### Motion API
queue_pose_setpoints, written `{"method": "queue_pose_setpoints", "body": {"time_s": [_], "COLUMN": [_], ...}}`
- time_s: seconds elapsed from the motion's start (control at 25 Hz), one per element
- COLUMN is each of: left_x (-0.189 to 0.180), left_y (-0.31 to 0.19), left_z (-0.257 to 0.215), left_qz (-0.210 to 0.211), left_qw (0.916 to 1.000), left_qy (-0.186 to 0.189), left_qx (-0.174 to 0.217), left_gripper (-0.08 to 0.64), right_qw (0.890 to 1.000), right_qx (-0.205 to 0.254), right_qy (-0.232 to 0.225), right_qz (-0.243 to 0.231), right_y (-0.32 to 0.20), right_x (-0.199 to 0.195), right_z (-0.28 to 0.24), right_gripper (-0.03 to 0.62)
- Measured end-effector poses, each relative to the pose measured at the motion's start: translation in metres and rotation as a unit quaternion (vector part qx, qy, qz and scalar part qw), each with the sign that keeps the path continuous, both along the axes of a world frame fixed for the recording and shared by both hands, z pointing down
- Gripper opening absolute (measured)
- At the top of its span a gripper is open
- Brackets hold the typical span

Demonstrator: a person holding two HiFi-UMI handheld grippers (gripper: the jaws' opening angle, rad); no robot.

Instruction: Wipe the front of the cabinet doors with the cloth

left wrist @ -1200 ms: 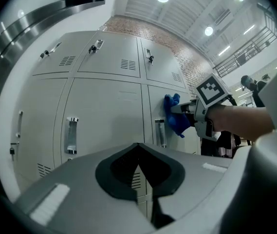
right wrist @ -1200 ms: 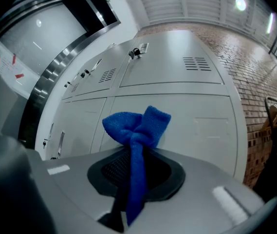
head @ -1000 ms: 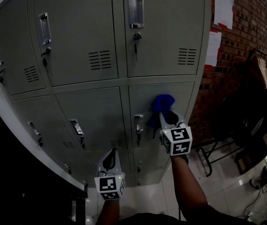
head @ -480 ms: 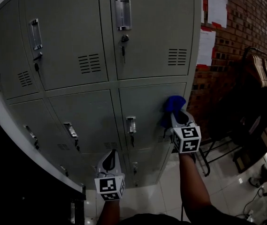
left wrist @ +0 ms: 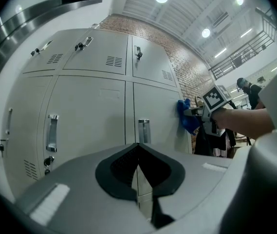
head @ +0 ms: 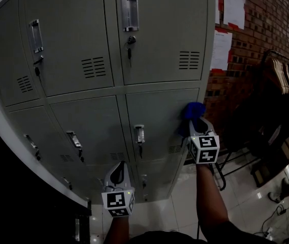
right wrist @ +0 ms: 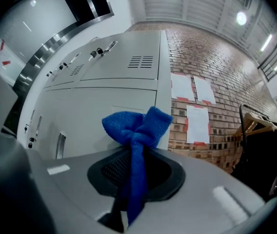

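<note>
Grey metal cabinet doors (head: 154, 39) fill the head view, in rows with handles and key locks. My right gripper (head: 195, 122) is shut on a blue cloth (head: 191, 110), pressing it against the right edge of the lower right door (head: 159, 121). The cloth (right wrist: 136, 130) bunches out of the jaws in the right gripper view. My left gripper (head: 117, 173) hangs low in front of the bottom doors, shut with nothing in it. From the left gripper view, the cloth (left wrist: 187, 118) and the right gripper (left wrist: 193, 115) show against the door.
A brick wall (head: 266, 29) with paper sheets (head: 234, 6) stands right of the cabinet. A dark rack with hangers (head: 281, 85) and a metal frame (head: 225, 166) sit on the tiled floor (head: 246, 207) to the right.
My right gripper has slid the cloth rightward across the lower door toward its right edge. The left gripper has stayed about where it was.
</note>
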State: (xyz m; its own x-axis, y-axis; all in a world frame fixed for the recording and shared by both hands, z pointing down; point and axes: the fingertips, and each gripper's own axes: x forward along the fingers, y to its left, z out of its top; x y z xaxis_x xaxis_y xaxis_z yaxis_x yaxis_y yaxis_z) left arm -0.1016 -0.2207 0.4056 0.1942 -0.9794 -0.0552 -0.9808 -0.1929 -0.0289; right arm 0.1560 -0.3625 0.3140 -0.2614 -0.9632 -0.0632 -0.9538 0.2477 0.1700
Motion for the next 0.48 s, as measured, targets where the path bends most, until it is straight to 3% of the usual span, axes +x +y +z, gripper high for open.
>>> {"method": "queue_pose_setpoints", "body": {"time_s": [0.24,0.48], "left_x": [-0.006,-0.024], "left_y": [0.001,0.005], "left_z": [0.003,0.0], "left_qz": [-0.002,-0.016], "left_qw": [1.0,0.9999], "left_qy": [-0.002,-0.003], "left_qx": [-0.002,0.003], "left_gripper": [0.017,0.017], "right_qw": [0.999,0.997], "right_qx": [0.028,-0.006], "right_qy": [-0.007,-0.013], "right_qz": [-0.02,-0.081], "right_y": [0.036,0.056], "right_x": [-0.032,-0.097], "right_z": [-0.016,0.024], "right_gripper": [0.064,0.064]}}
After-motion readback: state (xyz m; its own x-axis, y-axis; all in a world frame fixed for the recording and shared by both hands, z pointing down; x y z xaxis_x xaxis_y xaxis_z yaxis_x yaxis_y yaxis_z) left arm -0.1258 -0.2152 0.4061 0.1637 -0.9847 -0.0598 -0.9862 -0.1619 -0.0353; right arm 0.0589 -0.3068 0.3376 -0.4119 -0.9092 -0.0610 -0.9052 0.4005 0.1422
